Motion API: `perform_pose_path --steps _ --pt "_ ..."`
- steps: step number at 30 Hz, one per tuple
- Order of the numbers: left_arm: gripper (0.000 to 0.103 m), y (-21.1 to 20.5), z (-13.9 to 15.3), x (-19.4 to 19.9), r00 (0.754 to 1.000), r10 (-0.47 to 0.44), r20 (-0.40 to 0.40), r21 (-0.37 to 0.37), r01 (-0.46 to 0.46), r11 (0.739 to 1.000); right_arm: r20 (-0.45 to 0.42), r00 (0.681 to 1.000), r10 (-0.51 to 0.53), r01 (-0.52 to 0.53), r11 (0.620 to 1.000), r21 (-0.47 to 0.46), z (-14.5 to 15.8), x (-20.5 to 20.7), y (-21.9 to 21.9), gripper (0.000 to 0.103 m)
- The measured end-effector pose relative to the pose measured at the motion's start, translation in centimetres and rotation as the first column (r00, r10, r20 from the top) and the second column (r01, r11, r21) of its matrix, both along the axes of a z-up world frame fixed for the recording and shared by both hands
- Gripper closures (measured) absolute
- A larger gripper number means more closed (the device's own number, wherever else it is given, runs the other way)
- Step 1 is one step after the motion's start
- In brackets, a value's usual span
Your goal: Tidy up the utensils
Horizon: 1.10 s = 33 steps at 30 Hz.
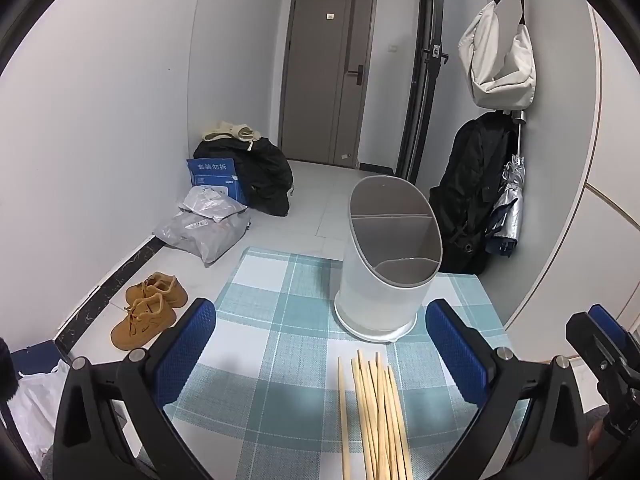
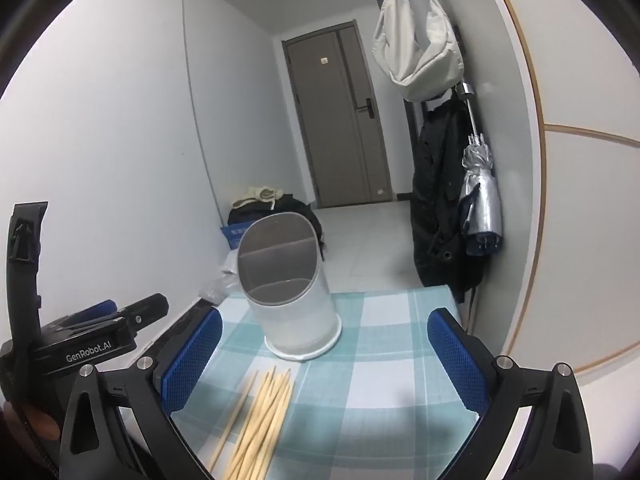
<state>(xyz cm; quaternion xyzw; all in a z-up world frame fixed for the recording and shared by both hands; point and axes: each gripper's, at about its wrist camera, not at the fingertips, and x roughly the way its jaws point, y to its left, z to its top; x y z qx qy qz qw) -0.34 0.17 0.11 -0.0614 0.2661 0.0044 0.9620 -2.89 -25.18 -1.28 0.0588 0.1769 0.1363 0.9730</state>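
A bundle of pale wooden chopsticks (image 1: 374, 416) lies on the teal checked tablecloth (image 1: 276, 320), near the front edge. Behind it stands a white utensil holder (image 1: 386, 276) with grey divided compartments that look empty. My left gripper (image 1: 320, 348) is open and empty, above the table just in front of the chopsticks. In the right wrist view the chopsticks (image 2: 260, 420) lie left of centre, the holder (image 2: 288, 292) stands behind them, and my right gripper (image 2: 324, 356) is open and empty. The left gripper's body (image 2: 100, 340) shows at the left.
The table (image 2: 384, 360) stands against the right wall. On the floor to the left lie brown shoes (image 1: 148, 308), grey parcels (image 1: 208, 228), a blue box (image 1: 216, 176) and a black bag (image 1: 264, 176). A black backpack (image 1: 472, 200), an umbrella (image 1: 508, 208) and a white bag (image 1: 500, 56) hang at the right.
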Motion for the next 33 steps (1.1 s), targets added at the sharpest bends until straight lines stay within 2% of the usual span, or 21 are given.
perform_pose_path --steps 33 --pt "0.001 -0.25 -0.78 0.15 1.0 -0.011 -0.015 -0.007 0.011 1.0 0.003 1.0 0.006 -0.006 1.0 0.009 -0.06 -0.03 0.06 0.0"
